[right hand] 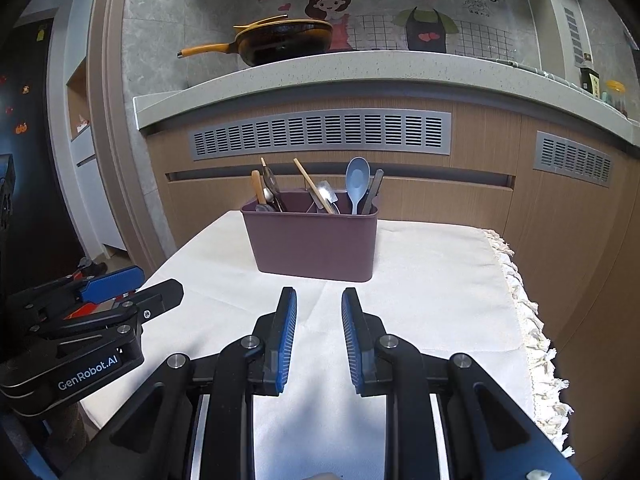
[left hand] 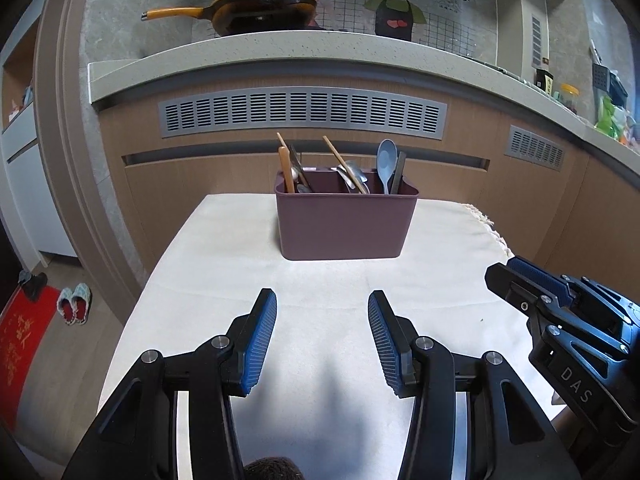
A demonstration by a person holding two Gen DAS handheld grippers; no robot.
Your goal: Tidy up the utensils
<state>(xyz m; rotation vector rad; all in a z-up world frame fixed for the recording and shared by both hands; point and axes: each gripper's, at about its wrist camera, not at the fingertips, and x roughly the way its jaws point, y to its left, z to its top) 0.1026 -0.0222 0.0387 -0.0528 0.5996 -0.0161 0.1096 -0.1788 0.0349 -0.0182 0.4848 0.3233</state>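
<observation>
A maroon utensil caddy [left hand: 344, 226] stands at the far end of the cloth-covered table [left hand: 224, 272]; it also shows in the right wrist view [right hand: 316, 246]. It holds wooden chopsticks [left hand: 345, 165], metal spoons [left hand: 354, 172], a blue spoon [left hand: 387, 162] and a dark utensil [left hand: 398, 172]. My left gripper [left hand: 322, 304] is open and empty, short of the caddy. My right gripper [right hand: 319, 300] is open with a narrower gap, empty, also short of the caddy. Each gripper shows in the other's view: the right one [left hand: 516, 276], the left one [right hand: 140, 284].
A kitchen counter [left hand: 280, 50] with a yellow-handled frying pan [left hand: 260, 10] runs behind the table. The cloth's fringed edge [right hand: 528, 320] hangs on the right. Slippers [left hand: 74, 304] and a red mat [left hand: 20, 344] lie on the floor at the left.
</observation>
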